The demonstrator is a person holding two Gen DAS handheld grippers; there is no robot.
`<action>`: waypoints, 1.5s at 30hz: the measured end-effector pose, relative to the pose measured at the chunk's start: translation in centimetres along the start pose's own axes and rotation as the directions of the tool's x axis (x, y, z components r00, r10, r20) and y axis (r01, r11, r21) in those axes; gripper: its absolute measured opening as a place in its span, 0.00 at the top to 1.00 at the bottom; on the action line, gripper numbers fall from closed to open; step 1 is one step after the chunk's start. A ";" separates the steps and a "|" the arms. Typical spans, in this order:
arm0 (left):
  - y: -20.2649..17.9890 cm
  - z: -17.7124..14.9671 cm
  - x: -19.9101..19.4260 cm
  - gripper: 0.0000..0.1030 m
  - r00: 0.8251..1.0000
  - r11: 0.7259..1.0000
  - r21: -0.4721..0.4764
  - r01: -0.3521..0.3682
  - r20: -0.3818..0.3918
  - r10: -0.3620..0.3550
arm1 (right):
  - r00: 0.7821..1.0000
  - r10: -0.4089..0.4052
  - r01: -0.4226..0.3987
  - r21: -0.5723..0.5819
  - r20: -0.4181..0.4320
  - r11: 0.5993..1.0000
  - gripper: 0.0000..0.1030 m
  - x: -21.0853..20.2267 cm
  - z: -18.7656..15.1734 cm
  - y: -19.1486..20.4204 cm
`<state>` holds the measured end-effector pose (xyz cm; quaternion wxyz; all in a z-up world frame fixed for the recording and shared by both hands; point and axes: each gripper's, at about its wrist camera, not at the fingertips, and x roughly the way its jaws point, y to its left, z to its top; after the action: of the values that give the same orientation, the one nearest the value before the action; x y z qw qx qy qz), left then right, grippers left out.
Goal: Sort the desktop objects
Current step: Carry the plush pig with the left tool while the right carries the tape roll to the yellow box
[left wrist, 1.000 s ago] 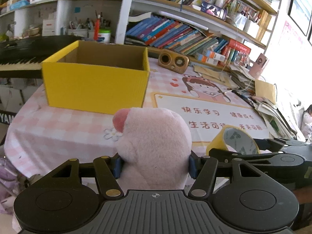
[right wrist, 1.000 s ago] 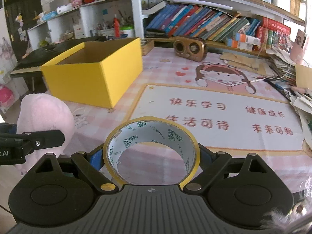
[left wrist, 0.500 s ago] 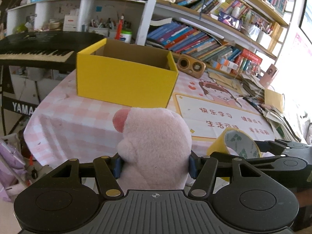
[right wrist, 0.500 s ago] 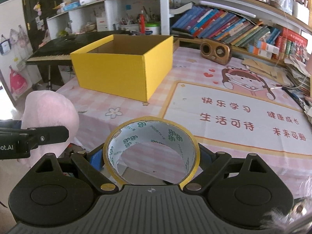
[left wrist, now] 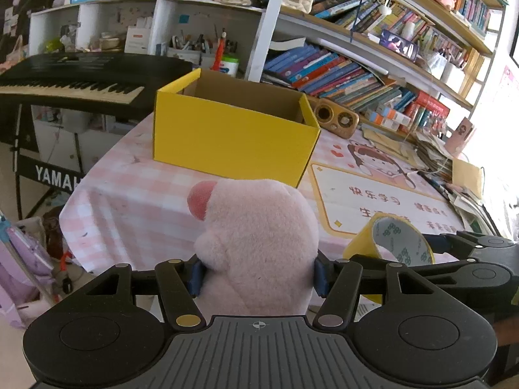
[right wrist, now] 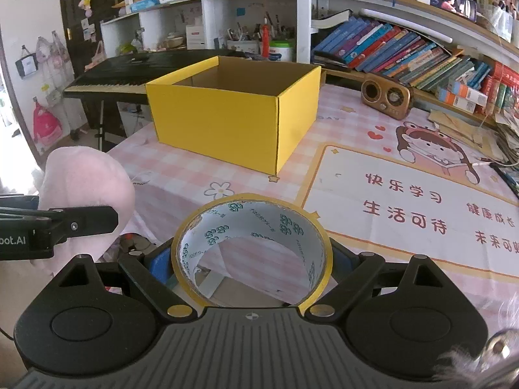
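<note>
My left gripper (left wrist: pixel 258 275) is shut on a pink plush toy (left wrist: pixel 259 243), held in the air off the near left corner of the table. The right gripper (right wrist: pixel 251 259) is shut on a yellow roll of tape (right wrist: pixel 253 249), its blue pads pressing the roll's sides. The tape roll (left wrist: pixel 389 243) and the right gripper (left wrist: pixel 467 269) also show at the lower right of the left wrist view. The plush (right wrist: pixel 84 188) appears at the left of the right wrist view. An open, empty-looking yellow cardboard box (left wrist: pixel 233 129) (right wrist: pixel 233 123) stands on the table ahead of both.
The table has a pink checked cloth (right wrist: pixel 181 175) and a printed mat (right wrist: pixel 405 201). A brown retro speaker (right wrist: pixel 387 99) sits behind the box. Book shelves (left wrist: pixel 340 74) line the back, papers pile at the right (left wrist: pixel 454 168), and a black keyboard (left wrist: pixel 74 81) stands left.
Both grippers have drawn back and to the left from the table with their loads; the box now looks farther off and more to the right. The grips are unchanged.
</note>
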<state>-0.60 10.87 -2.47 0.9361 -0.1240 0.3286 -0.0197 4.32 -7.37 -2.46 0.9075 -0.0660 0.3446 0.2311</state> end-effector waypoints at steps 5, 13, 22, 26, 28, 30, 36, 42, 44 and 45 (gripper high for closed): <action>0.0 0.0 0.0 0.41 1.000 1.000 0.000 0.000 -0.001 0.000 | 1.000 0.005 -0.005 -0.003 -0.003 1.000 0.12 0.3 0.1 0.1; 0.0 0.1 0.1 0.41 1.000 1.000 0.001 0.000 -0.001 0.000 | 1.000 0.004 -0.004 -0.001 -0.003 1.000 0.12 0.4 0.2 0.1; 0.9 0.4 0.5 0.41 1.000 1.000 -0.012 -0.007 -0.004 0.007 | 1.000 0.019 -0.019 -0.018 -0.014 1.000 0.12 1.4 0.6 0.8; 1.3 0.6 0.6 0.41 1.000 1.000 -0.024 -0.012 0.001 0.012 | 0.999 0.031 -0.031 -0.033 -0.019 0.999 0.12 1.7 0.9 1.1; 1.4 0.7 0.7 0.41 1.000 1.000 -0.027 -0.012 0.003 0.012 | 0.999 0.035 -0.036 -0.040 -0.019 0.999 0.12 1.8 1.1 1.2; 1.4 0.8 0.8 0.41 1.000 1.000 -0.028 -0.012 0.003 0.012 | 0.999 0.038 -0.039 -0.046 -0.018 0.998 0.12 2.0 1.3 1.1; 1.7 1.7 1.5 0.41 0.999 0.999 -0.046 -0.028 0.025 0.029 | 0.999 0.045 -0.045 -0.068 -0.008 0.997 0.12 2.4 2.2 0.8; 2.0 3.8 2.5 0.41 0.997 0.997 -0.053 -0.055 0.056 0.058 | 0.998 0.065 -0.062 -0.094 0.027 0.994 0.13 3.5 4.2 0.1; 1.9 4.9 2.9 0.41 0.995 0.997 -0.051 -0.057 0.075 0.060 | 0.996 0.075 -0.070 -0.101 0.047 0.992 0.12 3.9 5.4 -0.3; 1.8 5.5 3.1 0.41 0.994 0.997 -0.047 -0.058 0.088 0.062 | 0.995 0.081 -0.075 -0.104 0.059 0.992 0.12 4.1 6.1 -0.4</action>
<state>5.16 13.48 -0.68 0.9470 -0.1357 0.2904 0.0211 10.82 -4.53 -0.58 0.9036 -0.0913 0.3058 0.2857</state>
